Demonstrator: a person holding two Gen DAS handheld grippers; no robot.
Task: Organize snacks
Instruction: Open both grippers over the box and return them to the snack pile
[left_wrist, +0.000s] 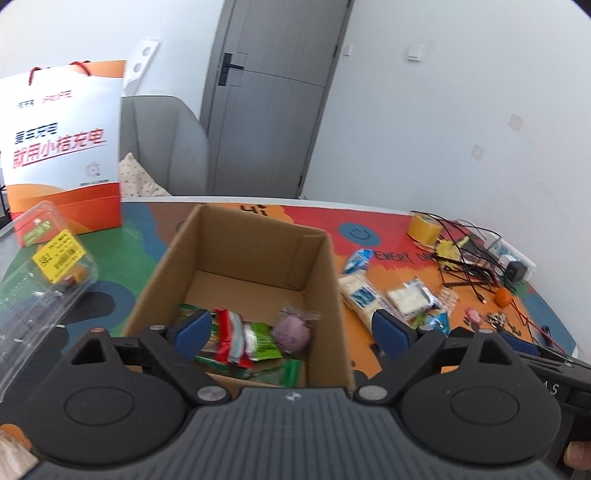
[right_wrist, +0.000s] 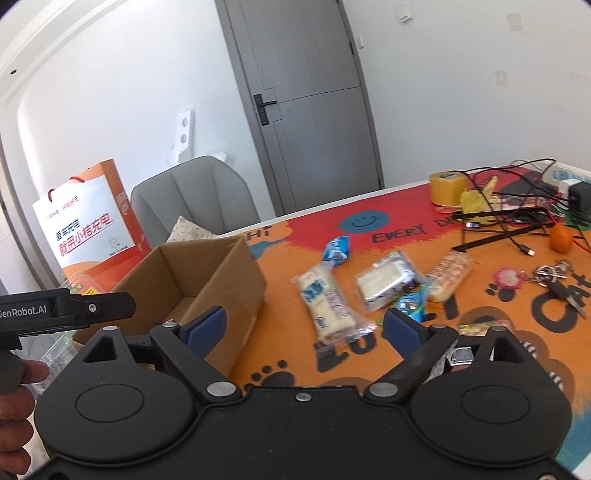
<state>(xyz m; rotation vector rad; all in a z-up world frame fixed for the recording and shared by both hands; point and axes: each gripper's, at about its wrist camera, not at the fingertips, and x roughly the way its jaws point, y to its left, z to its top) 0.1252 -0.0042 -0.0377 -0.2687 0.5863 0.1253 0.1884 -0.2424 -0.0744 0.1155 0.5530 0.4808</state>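
An open cardboard box (left_wrist: 236, 254) stands on the colourful table mat; it also shows in the right wrist view (right_wrist: 207, 280). Inside lie green and red snack packets (left_wrist: 240, 339) and a purple wrapped snack (left_wrist: 291, 332). My left gripper (left_wrist: 291, 328) is open and empty, held over the box's near edge. To the box's right lie loose snacks: a long white bar (right_wrist: 325, 302), a small blue packet (right_wrist: 337, 249), a white-and-silver packet (right_wrist: 388, 284) and a cracker packet (right_wrist: 448, 275). My right gripper (right_wrist: 304, 326) is open and empty, above the long white bar.
A clear plastic clamshell (left_wrist: 44, 266) and an orange-white paper bag (left_wrist: 62, 147) stand left of the box. A yellow tape roll (right_wrist: 448, 188), tangled black cables (right_wrist: 517, 218), an orange (right_wrist: 561, 238) and keys (right_wrist: 554, 277) lie at the right. A grey chair (right_wrist: 192, 195) stands behind the table.
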